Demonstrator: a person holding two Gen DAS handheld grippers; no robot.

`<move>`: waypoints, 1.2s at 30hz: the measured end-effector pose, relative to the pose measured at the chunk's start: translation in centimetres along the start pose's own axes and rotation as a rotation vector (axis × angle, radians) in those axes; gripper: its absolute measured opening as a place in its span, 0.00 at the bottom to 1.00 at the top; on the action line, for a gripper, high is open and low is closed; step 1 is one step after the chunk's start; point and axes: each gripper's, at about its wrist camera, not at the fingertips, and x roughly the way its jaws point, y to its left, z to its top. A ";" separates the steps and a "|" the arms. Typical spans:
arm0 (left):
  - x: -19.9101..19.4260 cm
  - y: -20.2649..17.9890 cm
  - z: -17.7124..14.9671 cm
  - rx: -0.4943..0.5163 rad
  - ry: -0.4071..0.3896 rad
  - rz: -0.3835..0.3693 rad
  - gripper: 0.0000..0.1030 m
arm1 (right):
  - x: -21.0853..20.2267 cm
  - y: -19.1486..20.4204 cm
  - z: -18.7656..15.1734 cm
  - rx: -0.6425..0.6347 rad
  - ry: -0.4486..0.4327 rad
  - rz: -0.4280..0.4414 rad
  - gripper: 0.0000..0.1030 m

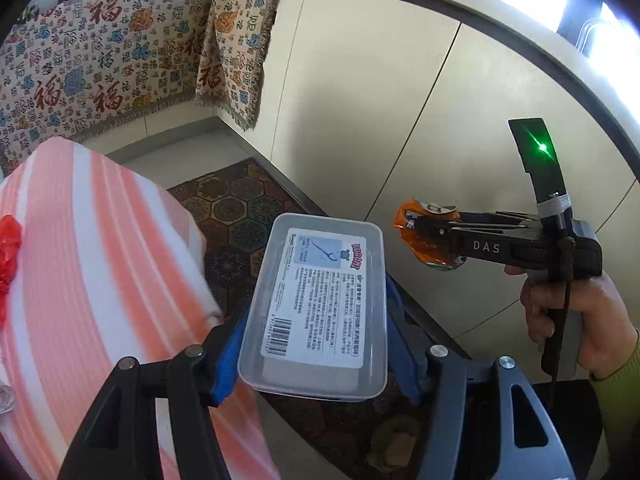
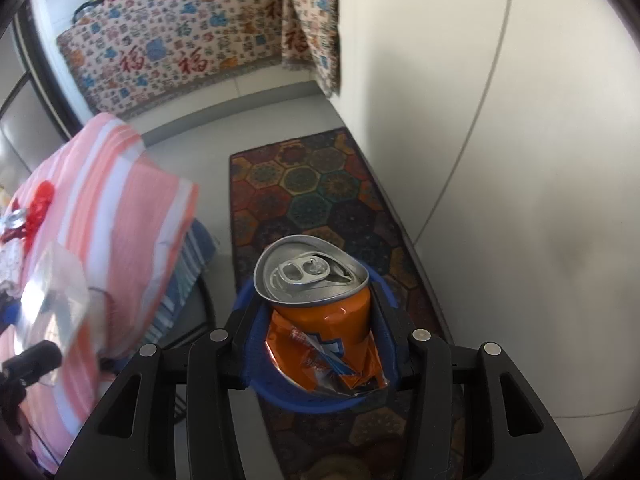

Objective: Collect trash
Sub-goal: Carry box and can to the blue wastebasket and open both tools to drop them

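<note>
Trash fills both grippers: left gripper [image 1: 316,312] clamps a clear plastic box [image 1: 320,304] lengthwise ahead, right gripper [image 2: 320,344] squeezes a crushed orange can [image 2: 320,312], no bin visible.

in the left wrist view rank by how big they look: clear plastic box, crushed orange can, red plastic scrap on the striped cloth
1. Clear plastic box, though it sits nearest the camera, which inflates it.
2. Crushed orange can, and
3. Red plastic scrap: these look similar, and the scrap is cut by the frame edge, so their order is unsure.
</note>
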 end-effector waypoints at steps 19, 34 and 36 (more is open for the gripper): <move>13.8 -3.0 0.9 0.107 0.109 0.015 0.65 | 3.9 -5.8 -0.5 0.161 -0.005 0.067 0.62; 7.6 -3.4 0.2 0.101 -0.066 0.041 0.75 | -0.3 -5.4 0.0 0.138 -0.173 0.011 0.85; 4.9 -3.0 -0.6 0.074 -0.080 0.041 0.75 | -1.2 -4.3 -0.1 0.110 -0.208 0.005 0.86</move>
